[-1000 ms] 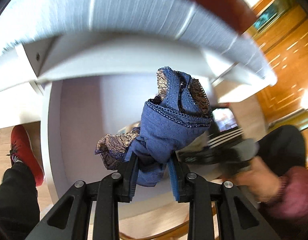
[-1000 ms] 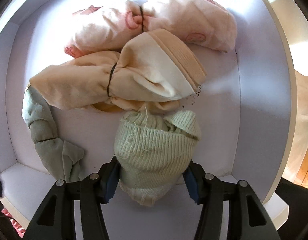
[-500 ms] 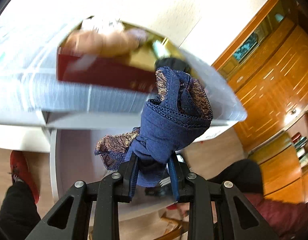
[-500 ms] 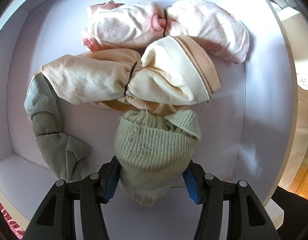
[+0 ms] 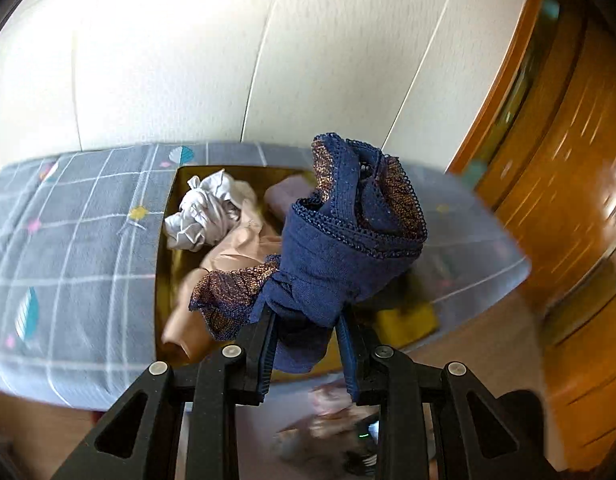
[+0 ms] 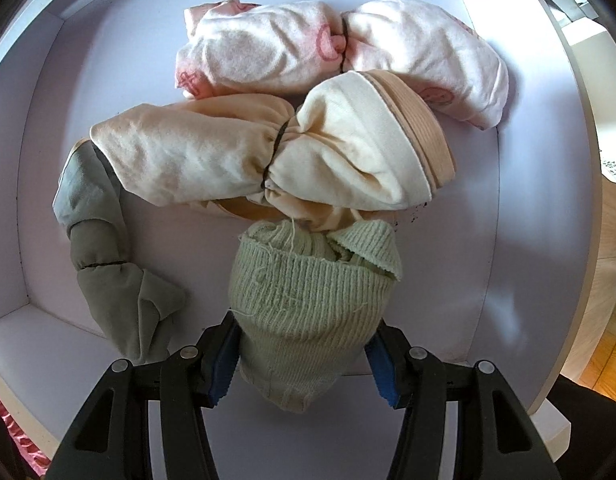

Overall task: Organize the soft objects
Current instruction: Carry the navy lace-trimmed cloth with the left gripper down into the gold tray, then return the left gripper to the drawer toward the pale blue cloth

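Observation:
My left gripper [image 5: 306, 342] is shut on a rolled navy blue garment with gold lace trim [image 5: 344, 248] and holds it in the air above a gold-lined box [image 5: 170, 256] of soft clothes. In the box lie a white bundle [image 5: 206, 212] and a beige one [image 5: 232, 252]. My right gripper [image 6: 304, 354] is shut on a rolled pale green knitted garment [image 6: 308, 300] inside a white drawer [image 6: 492, 264]. Beyond it lie a cream bundle tied with a band [image 6: 276, 152], a pink-printed white bundle [image 6: 340, 44] and a grey-green bundle [image 6: 96, 248].
The box sits on a grey checked bedcover [image 5: 68, 248] against a white padded headboard [image 5: 228, 52]. Wooden cabinets [image 5: 568, 184] stand at the right. The drawer's right wall [image 6: 564, 184] and front ledge [image 6: 40, 340] bound the bundles.
My left gripper has swung up and away from the white drawer with the navy garment, and now faces the box on the bed. My right gripper has drawn back slightly with the green roll.

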`<control>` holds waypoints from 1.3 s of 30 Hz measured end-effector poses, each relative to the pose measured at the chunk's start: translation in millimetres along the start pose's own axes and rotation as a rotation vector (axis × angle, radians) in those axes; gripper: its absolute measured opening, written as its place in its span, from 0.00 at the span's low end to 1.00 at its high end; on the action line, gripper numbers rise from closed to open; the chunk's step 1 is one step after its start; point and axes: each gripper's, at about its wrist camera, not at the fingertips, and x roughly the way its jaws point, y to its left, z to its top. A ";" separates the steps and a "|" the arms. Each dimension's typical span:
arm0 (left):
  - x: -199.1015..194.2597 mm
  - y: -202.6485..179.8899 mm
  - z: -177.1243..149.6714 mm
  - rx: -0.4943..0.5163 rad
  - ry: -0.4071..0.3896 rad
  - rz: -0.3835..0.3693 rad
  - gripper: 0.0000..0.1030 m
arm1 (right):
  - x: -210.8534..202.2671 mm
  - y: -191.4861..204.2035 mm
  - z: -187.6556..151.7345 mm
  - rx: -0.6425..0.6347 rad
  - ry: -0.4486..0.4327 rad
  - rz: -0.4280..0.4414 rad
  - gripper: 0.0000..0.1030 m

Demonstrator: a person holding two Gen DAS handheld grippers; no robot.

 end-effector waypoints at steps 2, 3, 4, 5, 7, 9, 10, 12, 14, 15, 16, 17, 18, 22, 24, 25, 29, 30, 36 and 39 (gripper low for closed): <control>21.5 -1.3 6.7 0.058 0.074 0.058 0.28 | 2.6 -2.4 1.5 -0.001 0.001 0.001 0.55; 32.3 -3.0 7.6 0.091 0.114 0.079 0.28 | 2.6 -2.0 1.5 0.000 0.002 0.001 0.55; 42.7 -5.7 5.0 0.130 0.153 0.108 0.28 | 4.1 -4.3 2.7 -0.001 0.002 0.002 0.55; 52.1 -7.8 2.7 0.163 0.182 0.131 0.28 | 4.0 -4.0 2.7 -0.002 0.002 0.002 0.55; 73.2 -11.0 -1.0 0.219 0.253 0.172 0.28 | 4.3 -4.4 2.9 -0.002 0.002 0.002 0.55; 90.0 -11.3 -6.8 0.244 0.307 0.204 0.28 | 5.8 -5.8 3.8 -0.002 0.003 0.003 0.55; 96.1 -10.3 -9.6 0.246 0.324 0.212 0.29 | 7.3 -7.9 4.7 -0.004 0.003 0.003 0.55; 102.9 -6.3 -12.5 0.235 0.334 0.218 0.32 | 7.4 -7.7 4.8 -0.005 0.003 0.003 0.55; 105.4 -1.5 -10.9 0.218 0.331 0.216 0.36 | 7.5 -7.9 4.9 -0.005 0.004 0.003 0.55; 107.0 0.5 -9.9 0.212 0.334 0.220 0.39 | 7.5 -7.5 5.0 -0.005 0.004 0.003 0.55; 109.0 4.4 -9.2 0.196 0.333 0.229 0.41 | 7.6 -7.9 5.0 -0.006 0.004 0.003 0.55; 109.0 7.5 -7.8 0.178 0.329 0.230 0.44 | 7.7 -8.0 5.0 -0.006 0.004 0.003 0.55; 101.1 5.9 -4.6 0.163 0.320 0.219 0.44 | 7.7 -8.0 5.0 -0.005 0.004 0.003 0.55; 75.3 12.3 -8.6 0.091 0.234 0.173 0.58 | 8.8 -9.1 5.4 -0.006 0.004 0.004 0.55; 61.1 13.3 -11.5 0.063 0.185 0.166 0.61 | 8.8 -9.2 5.4 -0.006 0.005 0.004 0.55; 52.0 14.9 -14.5 0.042 0.154 0.158 0.61 | 8.9 -9.2 5.4 -0.005 0.005 0.004 0.55; 15.5 11.5 -33.0 -0.018 0.062 0.105 0.61 | 9.1 -9.2 5.7 -0.006 0.005 0.004 0.55; 6.9 9.7 -38.6 -0.025 0.041 0.087 0.61 | 9.2 -9.2 5.7 -0.006 0.005 0.004 0.56; -31.4 -5.4 -84.3 -0.071 -0.006 -0.058 0.61 | 10.9 -12.6 8.1 -0.004 0.011 0.006 0.56; -25.4 -13.0 -109.9 -0.090 0.030 -0.120 0.62 | 11.8 -14.3 8.5 -0.002 0.012 0.007 0.56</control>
